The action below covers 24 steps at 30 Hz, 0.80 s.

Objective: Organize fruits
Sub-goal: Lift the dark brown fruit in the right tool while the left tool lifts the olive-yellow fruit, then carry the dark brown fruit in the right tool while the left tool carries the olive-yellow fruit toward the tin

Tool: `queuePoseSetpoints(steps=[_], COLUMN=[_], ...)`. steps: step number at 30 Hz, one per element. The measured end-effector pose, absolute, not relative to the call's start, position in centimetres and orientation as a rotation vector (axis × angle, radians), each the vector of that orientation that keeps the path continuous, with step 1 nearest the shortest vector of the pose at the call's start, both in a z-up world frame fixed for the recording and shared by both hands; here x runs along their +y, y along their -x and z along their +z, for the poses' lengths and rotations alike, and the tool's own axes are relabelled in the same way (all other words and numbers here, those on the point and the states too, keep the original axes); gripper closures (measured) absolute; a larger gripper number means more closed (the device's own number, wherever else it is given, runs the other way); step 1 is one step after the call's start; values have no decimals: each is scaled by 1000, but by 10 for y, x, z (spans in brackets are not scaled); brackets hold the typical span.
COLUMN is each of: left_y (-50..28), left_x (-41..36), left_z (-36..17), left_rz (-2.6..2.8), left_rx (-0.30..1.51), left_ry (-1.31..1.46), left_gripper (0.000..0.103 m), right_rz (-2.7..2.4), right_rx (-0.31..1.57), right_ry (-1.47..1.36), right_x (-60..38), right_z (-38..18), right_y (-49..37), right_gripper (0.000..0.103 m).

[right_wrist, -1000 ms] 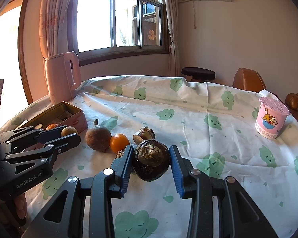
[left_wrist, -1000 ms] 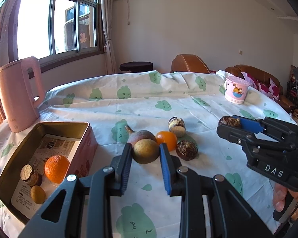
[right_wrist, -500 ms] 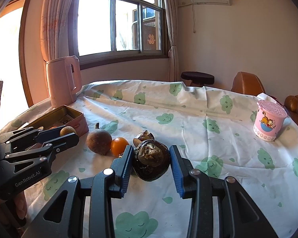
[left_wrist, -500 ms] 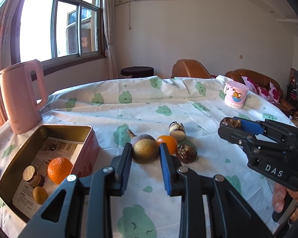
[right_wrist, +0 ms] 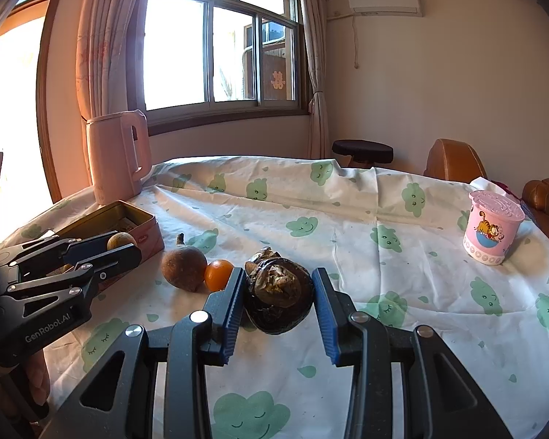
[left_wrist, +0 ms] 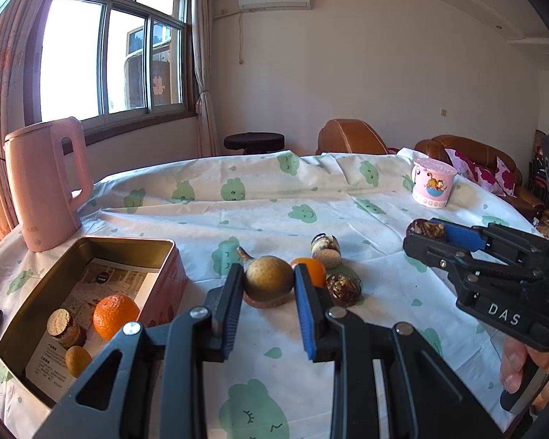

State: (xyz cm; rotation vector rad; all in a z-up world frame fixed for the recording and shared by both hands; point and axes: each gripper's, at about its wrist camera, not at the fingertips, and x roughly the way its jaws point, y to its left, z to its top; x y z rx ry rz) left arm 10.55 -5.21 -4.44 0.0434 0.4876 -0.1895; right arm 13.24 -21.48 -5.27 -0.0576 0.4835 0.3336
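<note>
My left gripper point(left_wrist: 268, 285) pinches a small yellow-brown fruit point(left_wrist: 269, 282), pads pressed on both its sides. My right gripper point(right_wrist: 278, 294) pinches a dark split fruit point(right_wrist: 280, 294) the same way. Over the last second neither grip has loosened, and both fruits have stayed in the jaws. The view has tilted a little, so the tin box point(left_wrist: 36, 291) at near left sits a touch lower in the left view. It already holds an orange point(left_wrist: 115, 315), a cork-topped piece point(left_wrist: 63, 325) and a small yellow fruit point(left_wrist: 77, 360). A brown fruit point(right_wrist: 183, 268), a small orange point(right_wrist: 219, 273) and two more pieces wait on the tablecloth point(left_wrist: 274, 197). Both loads look secure, so I judge the carry to the box can begin.
</note>
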Motion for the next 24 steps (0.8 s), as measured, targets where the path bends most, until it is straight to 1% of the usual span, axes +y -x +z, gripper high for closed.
queuePoseSetpoints(steps=[24], left_y=[-94], left_x=[-48], left_z=[-39], left_rz=[-169], left_rx=[415], left_ry=[-34], left_gripper=[74], right_rz=[327], right_rx=[418], right_ry=[59], right_x=[-217], right_z=[-48], right_y=[-123], right_gripper=[64])
